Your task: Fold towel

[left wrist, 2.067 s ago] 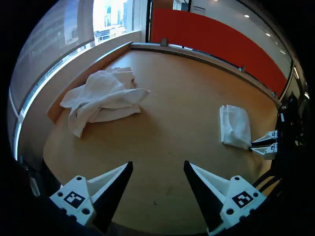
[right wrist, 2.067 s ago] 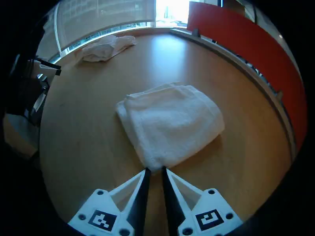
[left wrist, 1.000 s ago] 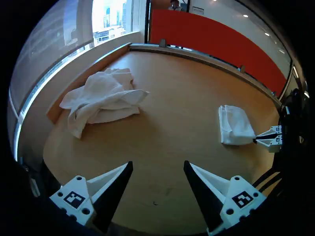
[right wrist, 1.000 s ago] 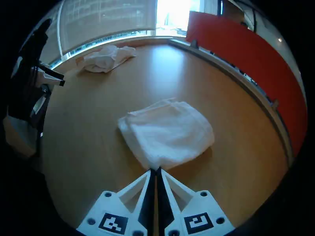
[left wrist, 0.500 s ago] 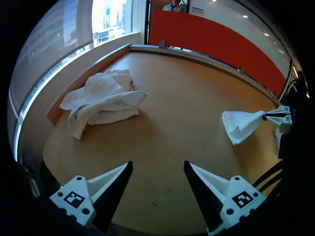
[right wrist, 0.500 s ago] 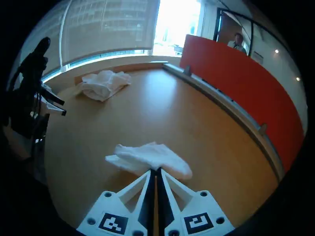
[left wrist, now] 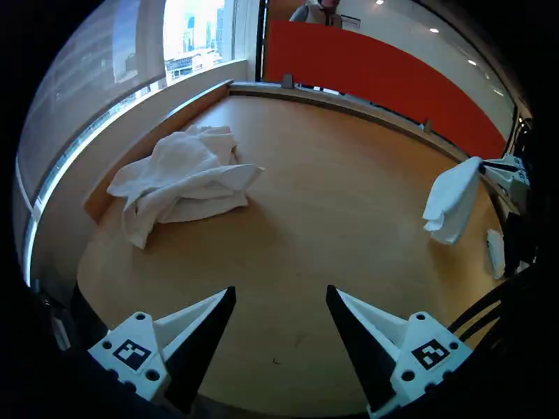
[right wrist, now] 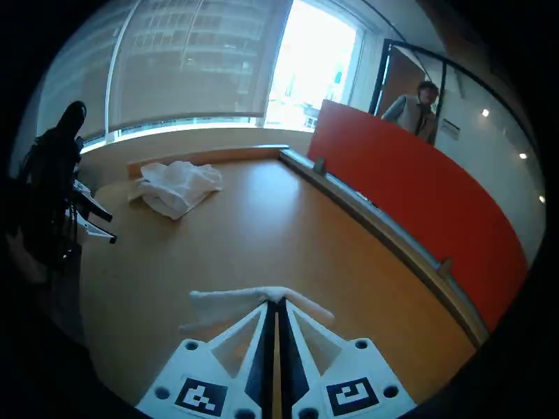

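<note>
the right gripper [right wrist: 277, 307] has its two fingers pressed together with no gap showing. it pinches a corner of the small towel [left wrist: 451, 199], which hangs limp from the fingertips near the desk's right edge, as the left gripper view shows it. whether the towel's lowest fold touches the wood cannot be told. the left gripper [left wrist: 279, 290] stands wide open and holds nothing, its fingers over the near edge of the desk [left wrist: 328, 160].

counted: two grippers, two towels, one desk. the second towel, the crumpled towel [left wrist: 183, 178], lies in a loose heap by the far left edge, close to the raised wooden lip under the window [left wrist: 195, 35]. one red partition [left wrist: 391, 70] runs along the far right edge, and one person [right wrist: 416, 105] stands behind it.

a broad stretch of bare wood lies between the heap and the hanging towel. it also runs from the left gripper's fingers to the far edge. the two towels are well apart, and the right gripper sits close to the right edge with the partition's end just beyond.

two seconds back the small towel lay flat and folded on the desk, with the right gripper's fingers a little apart at its near corner. a second back they had closed on that corner. half a second back the towel was partly raised, and now it hangs higher. the left gripper and the crumpled towel have not moved.
</note>
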Demonstrator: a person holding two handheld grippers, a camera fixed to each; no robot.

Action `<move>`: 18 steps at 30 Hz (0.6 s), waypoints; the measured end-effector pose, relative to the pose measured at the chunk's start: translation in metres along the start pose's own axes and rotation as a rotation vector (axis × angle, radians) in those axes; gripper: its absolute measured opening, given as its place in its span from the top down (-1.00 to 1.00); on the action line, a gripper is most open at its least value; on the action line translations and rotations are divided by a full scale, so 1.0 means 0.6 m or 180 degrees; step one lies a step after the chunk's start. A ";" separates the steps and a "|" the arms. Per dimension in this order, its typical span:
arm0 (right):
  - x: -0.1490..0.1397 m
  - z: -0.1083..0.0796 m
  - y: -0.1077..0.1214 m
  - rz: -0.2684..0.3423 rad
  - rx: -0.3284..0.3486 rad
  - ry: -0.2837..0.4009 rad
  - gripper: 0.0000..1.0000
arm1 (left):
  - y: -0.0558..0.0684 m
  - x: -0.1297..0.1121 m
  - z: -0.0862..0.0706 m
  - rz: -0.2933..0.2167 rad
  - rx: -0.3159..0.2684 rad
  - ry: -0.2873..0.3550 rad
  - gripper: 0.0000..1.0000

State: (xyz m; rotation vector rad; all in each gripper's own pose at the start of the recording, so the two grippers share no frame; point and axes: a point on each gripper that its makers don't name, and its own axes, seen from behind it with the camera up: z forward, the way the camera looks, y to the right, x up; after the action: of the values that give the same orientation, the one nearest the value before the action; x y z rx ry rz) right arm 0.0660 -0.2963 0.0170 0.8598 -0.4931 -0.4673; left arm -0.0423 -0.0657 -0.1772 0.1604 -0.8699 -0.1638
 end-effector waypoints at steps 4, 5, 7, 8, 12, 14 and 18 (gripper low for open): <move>0.011 -0.007 0.009 0.0024 -0.0026 0.0048 0.95 | 0.001 0.001 -0.001 0.0000 -0.0008 0.0011 -0.92; 0.013 -0.009 0.011 0.0033 -0.0032 0.0060 0.95 | 0.001 0.002 -0.001 0.0001 -0.0011 0.0013 -0.92; 0.017 -0.012 0.016 0.0049 -0.0047 0.0080 0.95 | 0.002 0.002 -0.002 0.0004 -0.0014 0.0016 -0.92; 0.019 -0.014 0.019 0.0057 -0.0055 0.0088 0.95 | 0.003 0.002 -0.002 0.0006 -0.0016 0.0018 -0.92; 0.023 -0.021 0.031 0.0079 -0.0090 0.0111 0.95 | 0.005 0.005 -0.001 0.0014 -0.0022 0.0029 -0.92; 0.025 -0.026 0.039 0.0091 -0.0113 0.0119 0.95 | 0.007 0.007 -0.001 0.0018 -0.0029 0.0033 -0.92; 0.024 -0.036 0.056 0.0123 -0.0160 0.0128 0.95 | 0.011 0.011 0.001 0.0037 -0.0043 0.0038 -0.92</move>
State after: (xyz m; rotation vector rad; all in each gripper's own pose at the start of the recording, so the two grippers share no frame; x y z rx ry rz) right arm 0.0965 -0.2726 0.0352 0.8086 -0.4584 -0.4245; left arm -0.0379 -0.0609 -0.1708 0.1434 -0.8575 -0.1576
